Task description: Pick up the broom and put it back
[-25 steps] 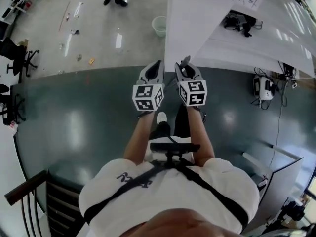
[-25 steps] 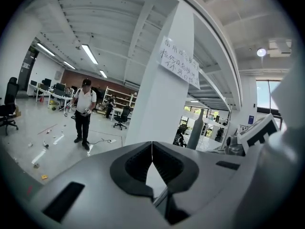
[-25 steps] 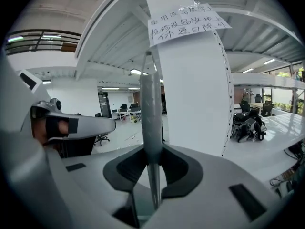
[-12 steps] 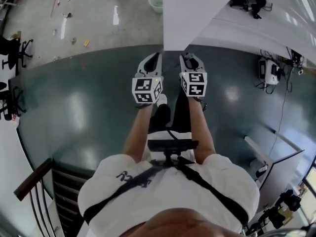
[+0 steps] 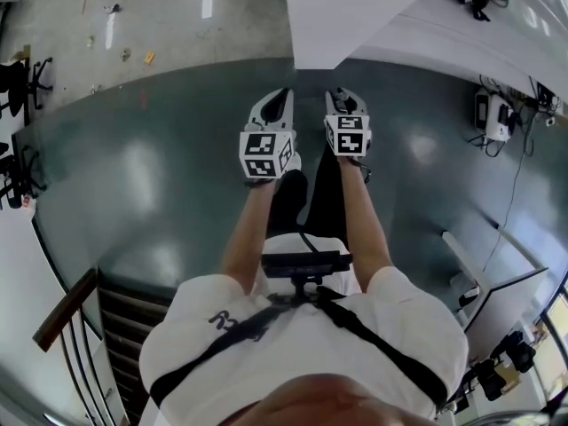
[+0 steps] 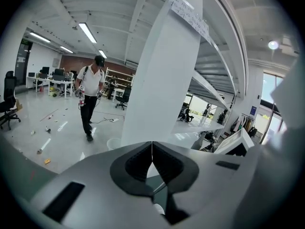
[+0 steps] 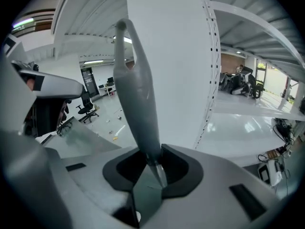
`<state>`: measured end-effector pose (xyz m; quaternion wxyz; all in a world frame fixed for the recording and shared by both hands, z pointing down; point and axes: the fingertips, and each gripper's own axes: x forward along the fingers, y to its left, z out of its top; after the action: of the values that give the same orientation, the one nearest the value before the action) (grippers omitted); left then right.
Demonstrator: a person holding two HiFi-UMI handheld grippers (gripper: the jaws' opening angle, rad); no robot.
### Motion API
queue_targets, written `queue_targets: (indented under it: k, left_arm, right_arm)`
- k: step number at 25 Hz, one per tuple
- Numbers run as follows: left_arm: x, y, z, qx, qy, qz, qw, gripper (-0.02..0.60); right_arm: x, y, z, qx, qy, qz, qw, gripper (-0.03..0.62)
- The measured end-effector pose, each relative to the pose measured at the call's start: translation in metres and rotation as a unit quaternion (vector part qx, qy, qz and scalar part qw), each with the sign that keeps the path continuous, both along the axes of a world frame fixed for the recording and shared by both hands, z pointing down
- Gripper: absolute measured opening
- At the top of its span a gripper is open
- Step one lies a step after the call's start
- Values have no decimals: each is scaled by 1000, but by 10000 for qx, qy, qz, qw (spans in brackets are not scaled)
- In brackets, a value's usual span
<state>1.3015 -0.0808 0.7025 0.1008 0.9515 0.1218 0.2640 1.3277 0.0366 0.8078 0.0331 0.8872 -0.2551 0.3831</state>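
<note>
Right gripper (image 7: 152,163) is clenched on the grey broom handle (image 7: 136,94). The jaws pinch it where it narrows, and the grip end runs up toward 12 o'clock, leaning a touch to 11, right in front of the white pillar (image 7: 176,66). Left gripper (image 6: 152,151)? Pads pressed together on nothing, just riding alongside.

In the head view both tools sit side by side over the dark floor (image 5: 160,193), aimed at 12 o'clock toward that pillar, with litter (image 5: 124,56) out at 10 o'clock. The brush end shows in no view, so where the bristles hang I can't say.

This looks like the carry-back leg. 1 gripper has a long lever near its top, so the squeeze should be firm and the wrist quiet, or the shaft will swing. Best play is to close on the resting spot slowly, let the brush end touch down first, settle the handle, and only then release. The left could open and steady the shaft.
</note>
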Motion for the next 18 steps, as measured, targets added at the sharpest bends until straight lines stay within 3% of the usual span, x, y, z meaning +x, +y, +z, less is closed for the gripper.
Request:
queue_targets:
  k: [9,18]
  left_arm:
    - [14,3,40,-33,-266,-89,9996,12]
    - [27,4,53,-3,-383,-111,9992,12]
  right_arm:
    - [19,-2,72,-221,-430,282,9984,100]
    - [73,-5,105,-312,-356,456,9978,100]
